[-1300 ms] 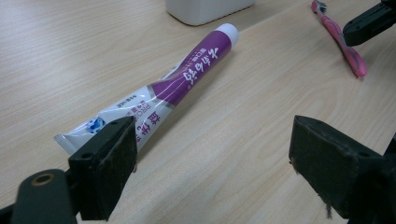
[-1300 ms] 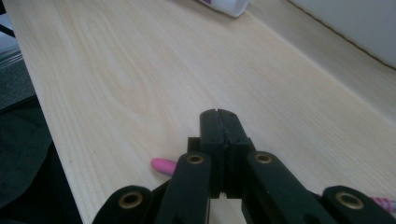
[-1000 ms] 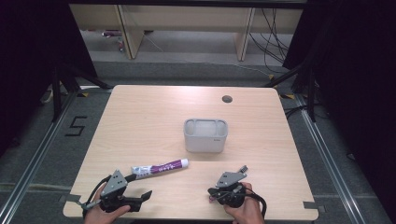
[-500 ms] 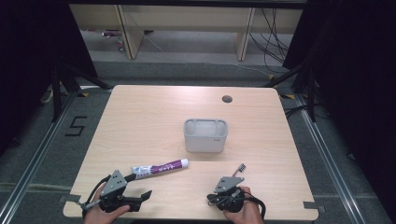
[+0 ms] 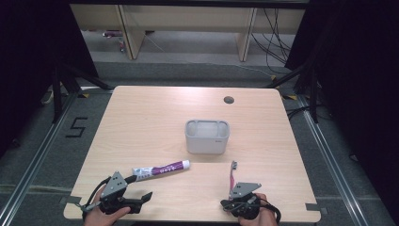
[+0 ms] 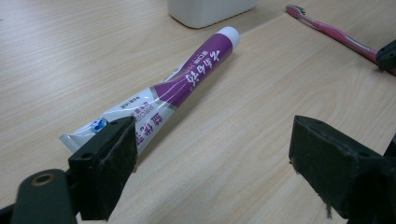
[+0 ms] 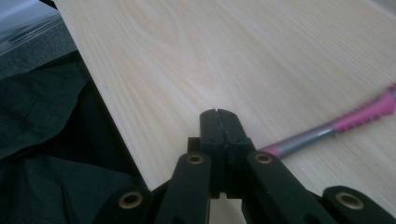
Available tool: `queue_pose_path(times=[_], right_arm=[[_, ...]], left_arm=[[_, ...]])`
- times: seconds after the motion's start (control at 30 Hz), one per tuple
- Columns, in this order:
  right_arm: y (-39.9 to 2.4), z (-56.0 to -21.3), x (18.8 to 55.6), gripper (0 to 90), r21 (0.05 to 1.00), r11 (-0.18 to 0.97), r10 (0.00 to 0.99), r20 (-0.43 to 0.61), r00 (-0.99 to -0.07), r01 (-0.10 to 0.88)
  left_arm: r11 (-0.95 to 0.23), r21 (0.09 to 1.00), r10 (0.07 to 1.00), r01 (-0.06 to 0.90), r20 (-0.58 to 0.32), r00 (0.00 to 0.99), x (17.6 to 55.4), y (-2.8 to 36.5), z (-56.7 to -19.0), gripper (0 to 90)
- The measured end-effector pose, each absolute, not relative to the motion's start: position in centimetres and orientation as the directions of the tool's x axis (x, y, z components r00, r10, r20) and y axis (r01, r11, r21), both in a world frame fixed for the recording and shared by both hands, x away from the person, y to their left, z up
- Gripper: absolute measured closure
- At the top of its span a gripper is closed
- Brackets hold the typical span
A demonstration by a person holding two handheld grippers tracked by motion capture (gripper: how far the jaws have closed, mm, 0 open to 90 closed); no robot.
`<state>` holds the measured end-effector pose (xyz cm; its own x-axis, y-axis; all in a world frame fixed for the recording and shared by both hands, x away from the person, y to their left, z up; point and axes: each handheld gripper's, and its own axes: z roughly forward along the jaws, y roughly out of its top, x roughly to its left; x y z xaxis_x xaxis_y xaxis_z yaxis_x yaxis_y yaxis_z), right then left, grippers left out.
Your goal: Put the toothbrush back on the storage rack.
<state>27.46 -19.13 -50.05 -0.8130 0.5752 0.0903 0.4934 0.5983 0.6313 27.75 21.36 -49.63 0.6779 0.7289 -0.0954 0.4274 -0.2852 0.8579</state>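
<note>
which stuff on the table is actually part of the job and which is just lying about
In the job: toothpaste tube, lying just ahead of the open left gripper; pink toothbrush, flat on the table beside the shut right gripper; grey holder cup, standing mid-table.

Lying about: round dark cable hole in the table; shelving beyond it.

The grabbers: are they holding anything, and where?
No. The left gripper is open, beside the toothpaste tube. The right gripper is shut on nothing; the toothbrush lies beside it.
</note>
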Motion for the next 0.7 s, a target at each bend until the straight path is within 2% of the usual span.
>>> queue_pose_path(times=[0.7], right_arm=[[-23.0,-49.7,27.2,90.0,0.632,0.549,0.638,0.106,-0.763,0.547]], left_arm=[[-0.286,0.858,0.728,0.427,-0.095,0.679,27.8,21.4,-49.6,15.1]])
